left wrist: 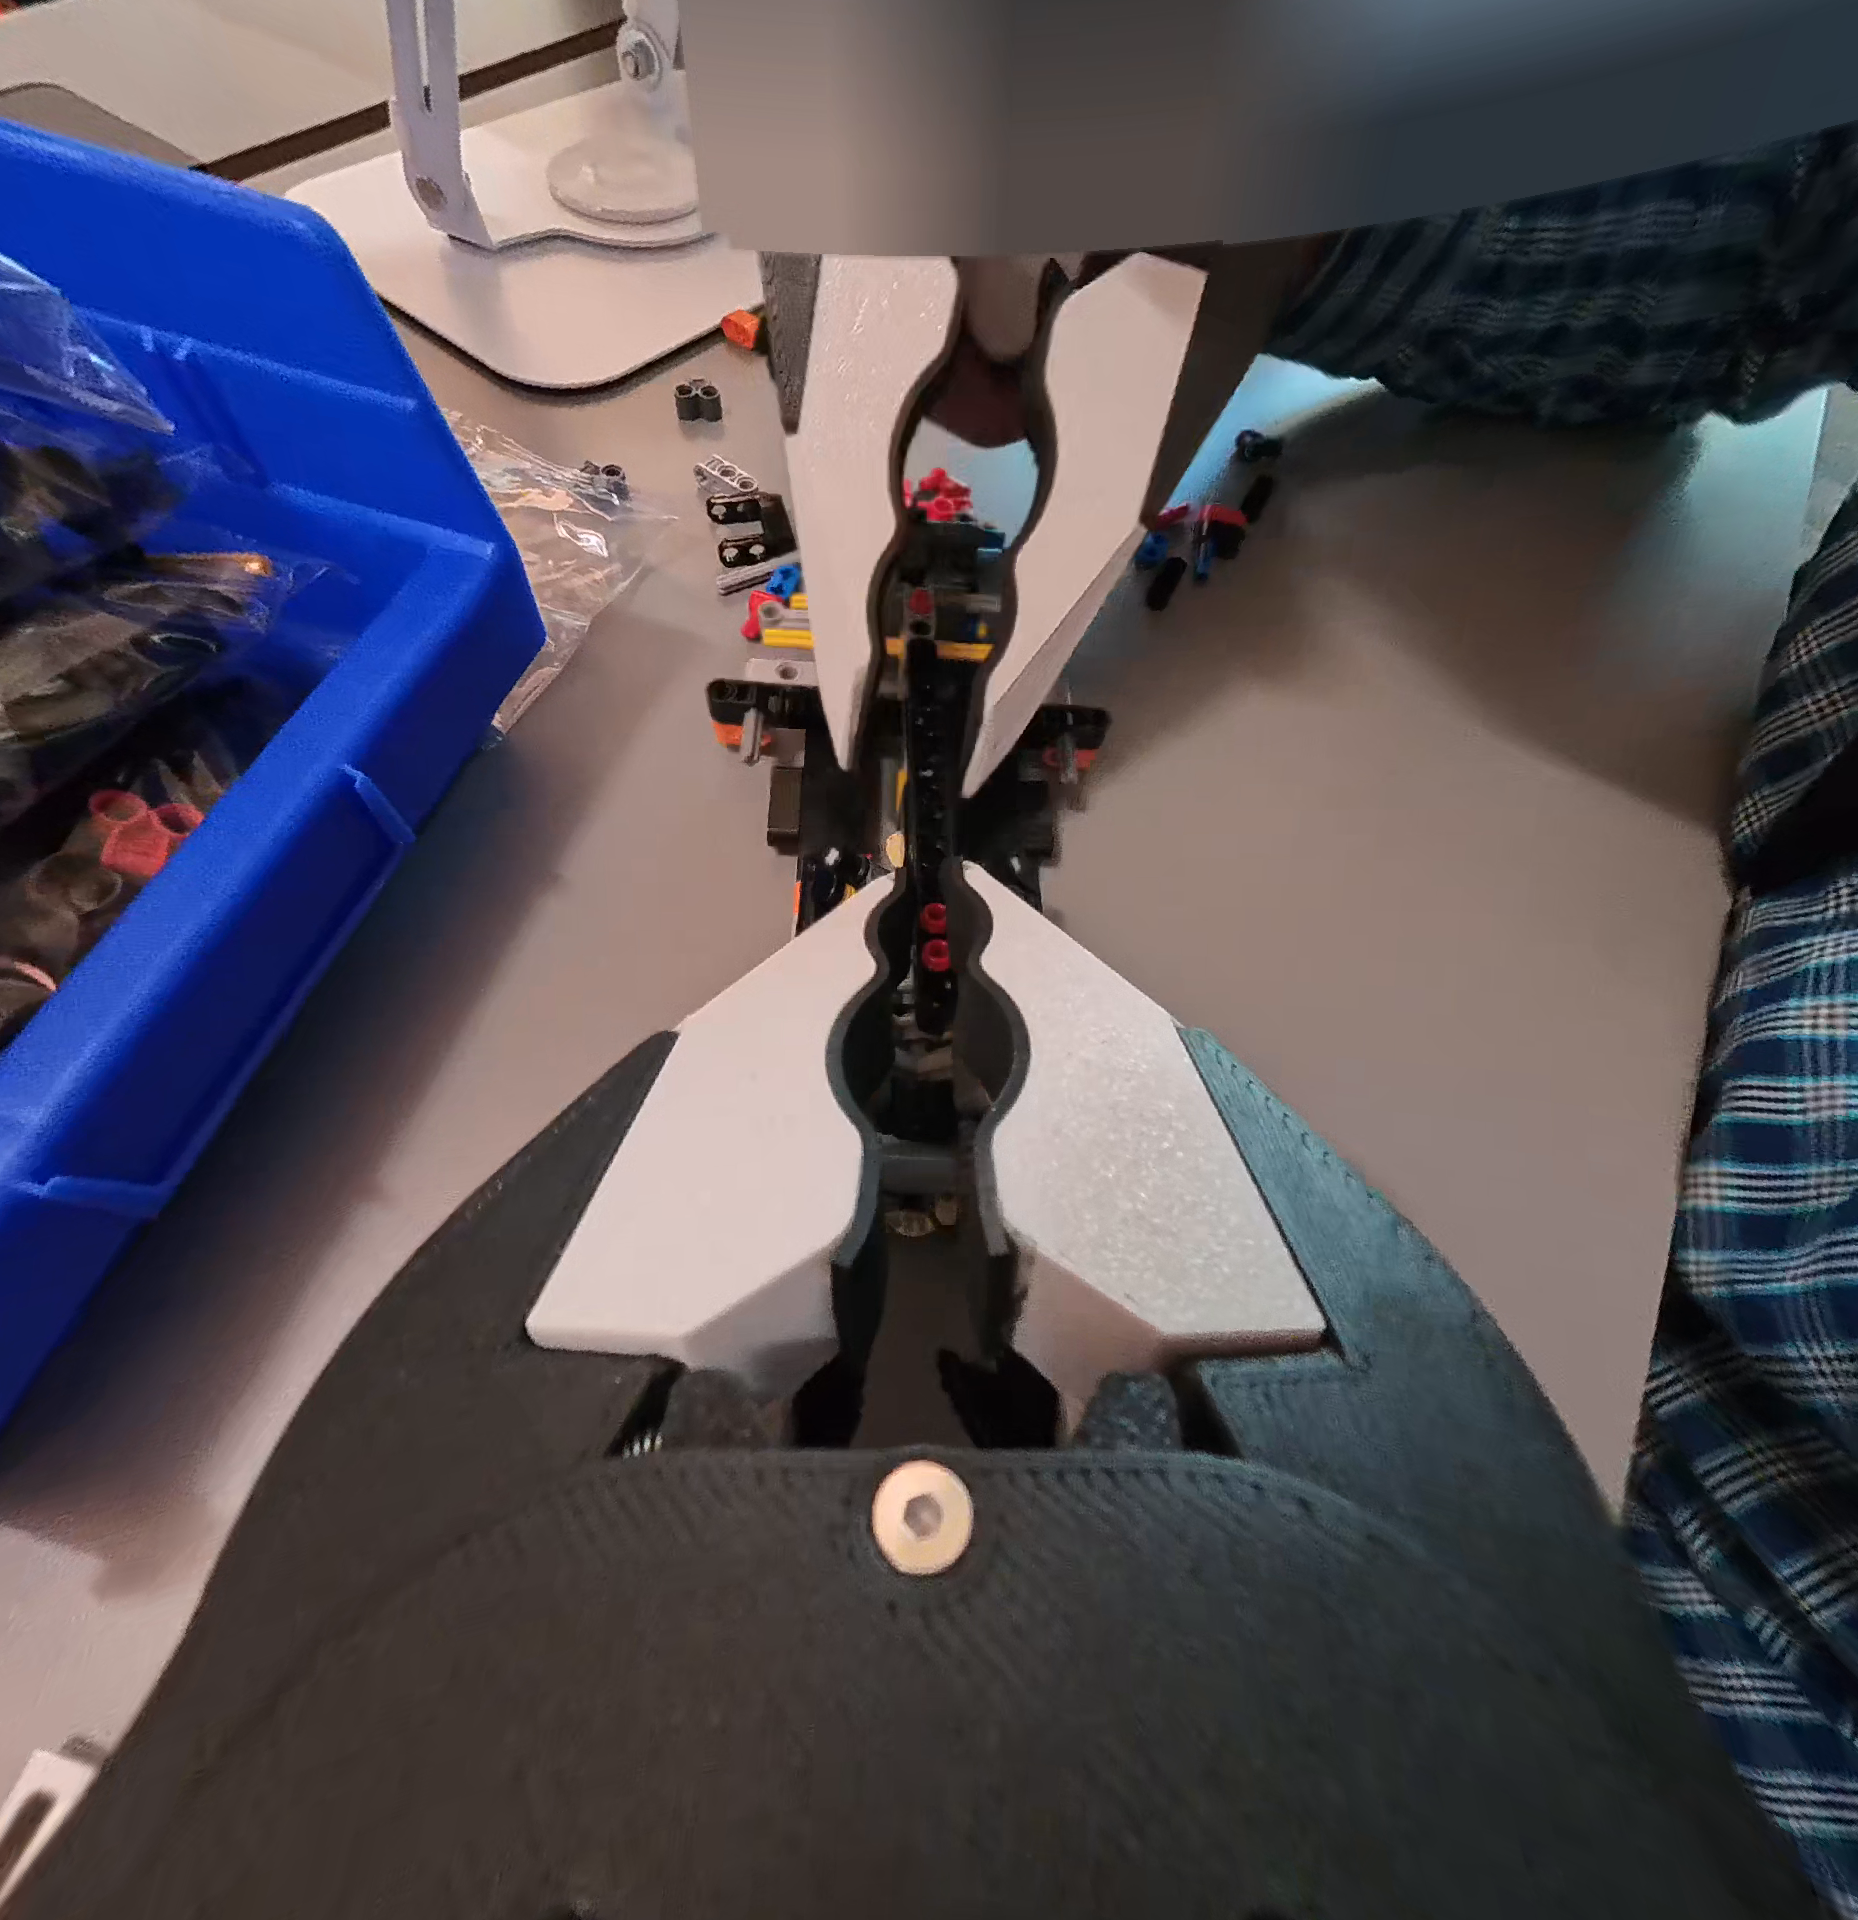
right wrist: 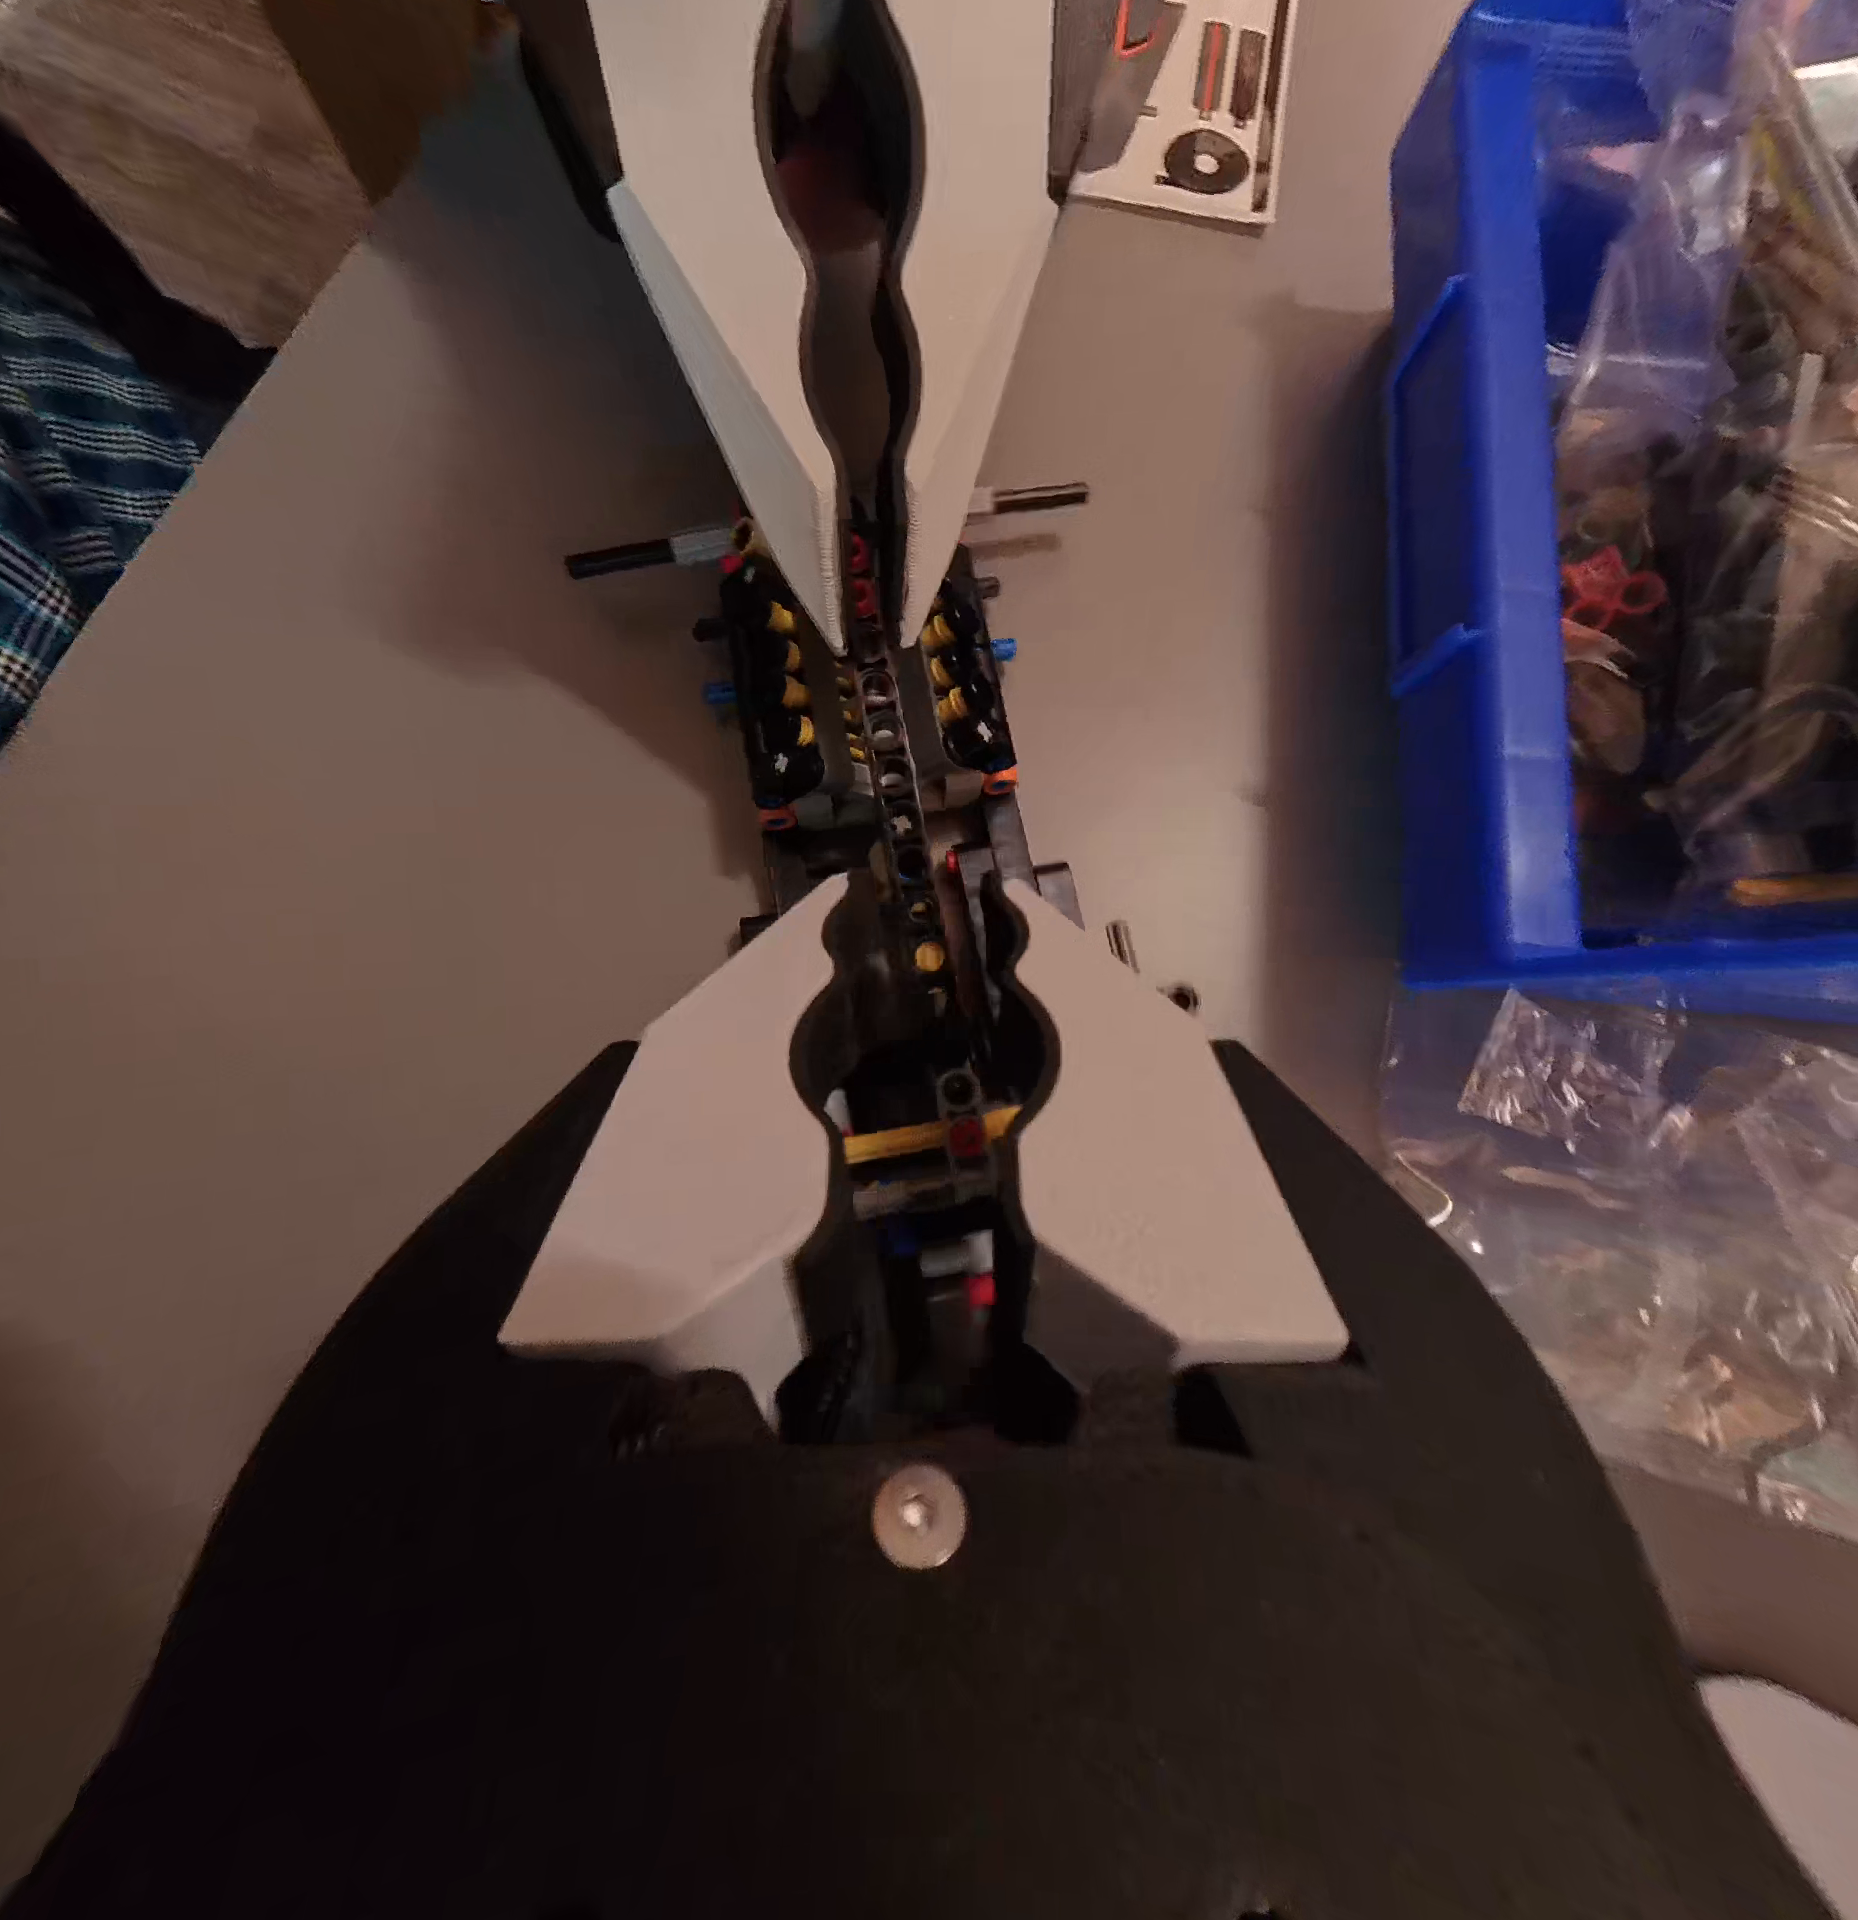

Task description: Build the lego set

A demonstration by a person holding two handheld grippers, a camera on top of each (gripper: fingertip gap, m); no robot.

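Grey table [left wrist: 1372,935], blue bin [left wrist: 281,436] left: your left gripper [left wrist: 927,883] and right gripper [right wrist: 909,883] both clamp the lego chassis [right wrist: 883,748] — seat that beam next, press squarely.

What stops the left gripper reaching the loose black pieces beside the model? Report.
Probably not reachable yet: the left gripper is shut on the lego model, which the right gripper also holds. Once released, nothing seems to stand between it and the black pieces.
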